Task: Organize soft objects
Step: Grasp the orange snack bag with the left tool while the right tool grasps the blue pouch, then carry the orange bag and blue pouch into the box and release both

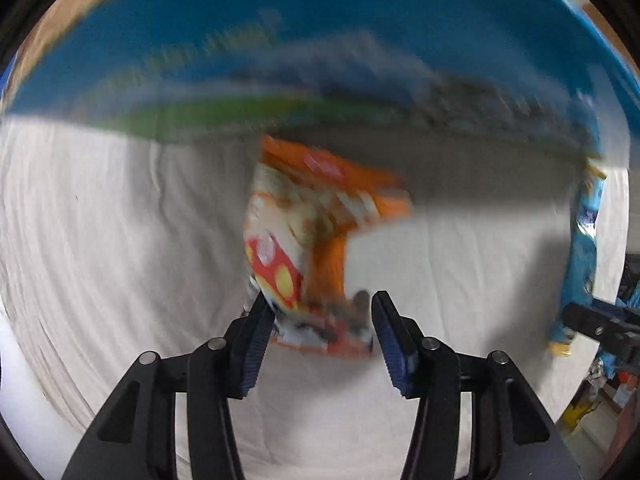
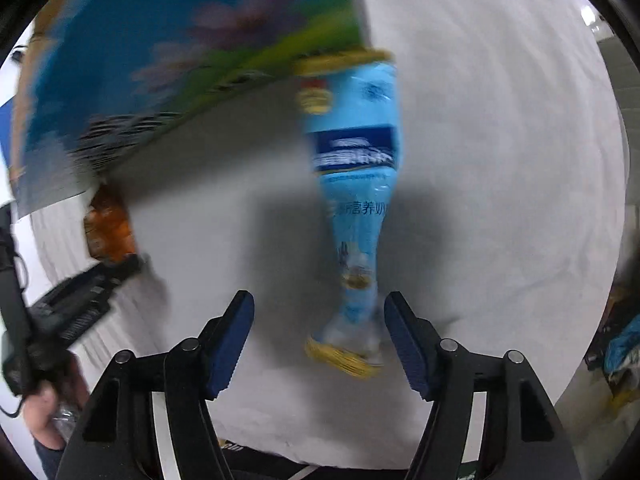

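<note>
An orange and white snack bag [image 1: 304,236] lies on the white cloth just ahead of my left gripper [image 1: 320,308], whose jaws stand open around its near end; whether it touches the pads is blurred. A light blue snack bag [image 2: 356,208] lies ahead of my right gripper [image 2: 320,312], which is open, the bag's near end by the right finger [image 2: 404,340]. The blue bag shows at the right edge of the left wrist view [image 1: 580,256], with the right gripper [image 1: 600,324] by it. The orange bag [image 2: 108,224] and left gripper [image 2: 92,292] show at left in the right wrist view.
A large blue box [image 1: 320,48] with green and grey print stands at the back of the white cloth [image 1: 100,240]; it also shows in the right wrist view [image 2: 168,60]. Clutter lies off the cloth's right edge [image 2: 624,352]. Both views are motion-blurred.
</note>
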`<state>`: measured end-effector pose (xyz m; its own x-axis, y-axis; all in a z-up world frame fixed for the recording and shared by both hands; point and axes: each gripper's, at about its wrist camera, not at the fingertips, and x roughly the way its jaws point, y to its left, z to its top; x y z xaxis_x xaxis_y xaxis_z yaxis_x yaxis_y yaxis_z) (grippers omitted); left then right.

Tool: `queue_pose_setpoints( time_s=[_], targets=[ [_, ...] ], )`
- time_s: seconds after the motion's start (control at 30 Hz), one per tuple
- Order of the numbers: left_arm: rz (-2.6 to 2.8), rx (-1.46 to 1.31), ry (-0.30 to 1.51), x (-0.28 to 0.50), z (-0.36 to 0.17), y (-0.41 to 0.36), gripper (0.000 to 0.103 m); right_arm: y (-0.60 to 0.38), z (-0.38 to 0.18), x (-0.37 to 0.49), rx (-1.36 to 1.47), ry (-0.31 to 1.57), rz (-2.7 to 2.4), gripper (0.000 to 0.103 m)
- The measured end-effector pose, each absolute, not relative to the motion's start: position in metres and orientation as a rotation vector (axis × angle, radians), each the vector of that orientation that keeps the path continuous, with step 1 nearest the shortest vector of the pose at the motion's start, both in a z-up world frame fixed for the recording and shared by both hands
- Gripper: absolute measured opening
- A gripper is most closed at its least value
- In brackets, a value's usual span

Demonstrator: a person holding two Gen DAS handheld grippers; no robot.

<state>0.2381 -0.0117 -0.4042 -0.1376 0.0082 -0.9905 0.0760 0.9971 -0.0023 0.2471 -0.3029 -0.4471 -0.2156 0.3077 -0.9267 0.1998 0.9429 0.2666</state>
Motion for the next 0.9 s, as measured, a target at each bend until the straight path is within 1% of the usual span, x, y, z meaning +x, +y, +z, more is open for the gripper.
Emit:
queue_pose_setpoints(
  time_s=[0.03, 0.07, 0.13, 0.27, 0.3, 0.33, 0.37, 0.43, 0.47, 0.53, 0.6, 0.9],
  targets=[
    [-0.061, 0.062, 1.710, 0.234, -0.404, -0.013, 0.048, -0.304, -0.440, 0.247, 0.341, 1.772, 0.096, 0.078],
    [-0.064, 0.055, 1.709, 0.231, -0.404, -0.014, 0.048, -0.302, -0.439, 0.247, 0.305, 1.754, 0.080, 0.079],
    [-0.055, 0.041, 1.715, 0.227, -0.409, -0.015, 0.048, -0.302, -0.440, 0.253, 0.237, 1.742, 0.023, 0.079],
    [-0.019, -0.002, 1.717, 0.222, -0.418, -0.010, 0.048, -0.307, -0.462, 0.257, 0.283, 1.775, -0.016, 0.078],
    [-0.015, -0.011, 1.714, 0.221, -0.418, -0.010, 0.048, -0.306, -0.466, 0.256, 0.295, 1.776, -0.020, 0.069],
    [-0.012, -0.017, 1.711, 0.220, -0.418, -0.008, 0.048, -0.305, -0.469, 0.253, 0.300, 1.777, -0.023, 0.048],
    [-0.010, -0.023, 1.707, 0.222, -0.420, -0.002, 0.048, -0.302, -0.472, 0.251, 0.292, 1.786, -0.030, 0.043],
    [0.006, -0.027, 1.689, 0.227, -0.418, -0.003, 0.042, -0.291, -0.473, 0.244, 0.280, 1.769, -0.043, 0.016],
    [0.007, -0.033, 1.678, 0.225, -0.415, -0.002, 0.041, -0.288, -0.473, 0.242, 0.275, 1.776, -0.044, 0.015],
    [0.013, -0.035, 1.663, 0.228, -0.410, 0.007, 0.034, -0.276, -0.477, 0.230, 0.257, 1.789, -0.032, 0.014],
    [0.015, -0.038, 1.642, 0.222, -0.402, 0.006, 0.032, -0.269, -0.476, 0.221, 0.236, 1.790, -0.015, 0.014],
    [-0.018, -0.073, 1.585, 0.184, -0.366, 0.002, 0.031, -0.230, -0.448, 0.187, 0.197, 1.762, 0.123, 0.013]
  ],
)
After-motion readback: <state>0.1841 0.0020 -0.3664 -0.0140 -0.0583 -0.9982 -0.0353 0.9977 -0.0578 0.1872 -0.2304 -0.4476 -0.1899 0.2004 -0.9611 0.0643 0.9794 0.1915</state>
